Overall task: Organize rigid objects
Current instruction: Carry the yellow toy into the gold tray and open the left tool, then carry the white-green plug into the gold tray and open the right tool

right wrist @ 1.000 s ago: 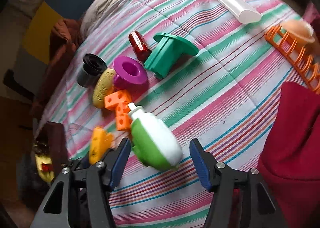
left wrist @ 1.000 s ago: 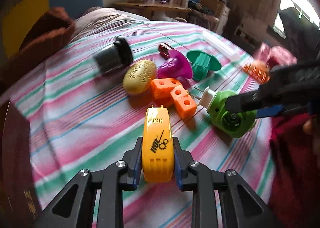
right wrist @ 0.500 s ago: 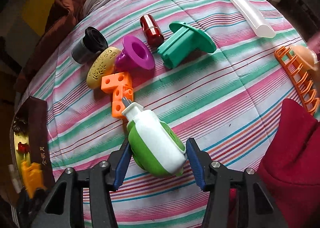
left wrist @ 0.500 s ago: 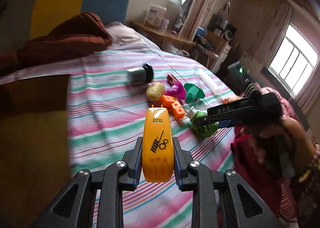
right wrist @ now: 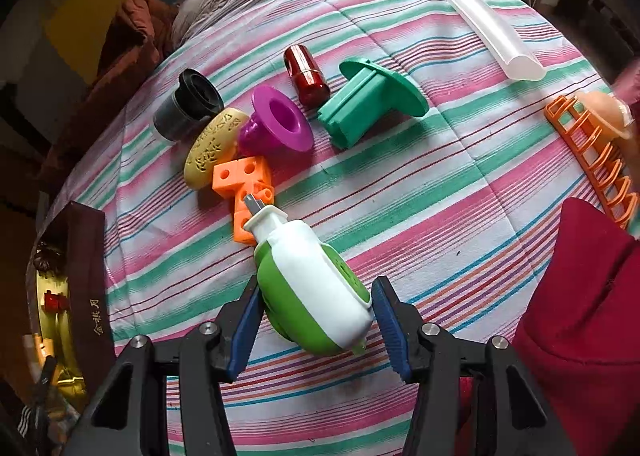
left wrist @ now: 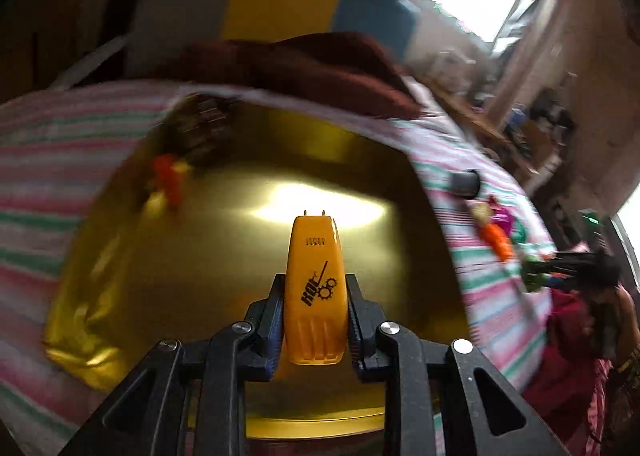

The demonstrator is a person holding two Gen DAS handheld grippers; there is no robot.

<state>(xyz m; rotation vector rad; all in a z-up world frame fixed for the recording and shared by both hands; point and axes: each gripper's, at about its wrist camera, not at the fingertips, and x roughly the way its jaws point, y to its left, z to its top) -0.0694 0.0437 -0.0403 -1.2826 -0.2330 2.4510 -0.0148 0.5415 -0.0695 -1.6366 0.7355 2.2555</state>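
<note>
A: How are the fingers set at this moment?

B: The left gripper (left wrist: 314, 306) is clamped on a yellow toy (left wrist: 314, 288), which is held above the gold box (left wrist: 224, 240). The right gripper (right wrist: 314, 330) is spread around a green-and-white toy (right wrist: 312, 288); its left pad seems to be touching the toy, while a small gap is seen at the right pad, so no firm grip is judged yet.

A: What is found in the box so far?

B: One small red-orange piece (left wrist: 170, 180) is seen near the far left corner, beside something dark and blurred that cannot be identified. The rest of the gold floor is bare.

A: And what is left out on the bed?

B: Just past the green-and-white toy, orange blocks (right wrist: 244, 184) are touched by its nozzle. Beyond them a tan oval (right wrist: 212, 148), a purple funnel (right wrist: 280, 124), a black cup (right wrist: 188, 104), a red capsule (right wrist: 306, 74) and a teal flanged part (right wrist: 372, 100) are clustered on the striped bedspread (right wrist: 440, 184). Further off, a clear tube (right wrist: 492, 32) and an orange rack (right wrist: 592, 160) with a peach dome (right wrist: 604, 112) on it are lying well apart from the cluster.

A: So how far along is the job judged to be?

B: It is judged early: one piece is boxed, one is about to be dropped in, one is being taken up, and most are still to be collected.
</note>
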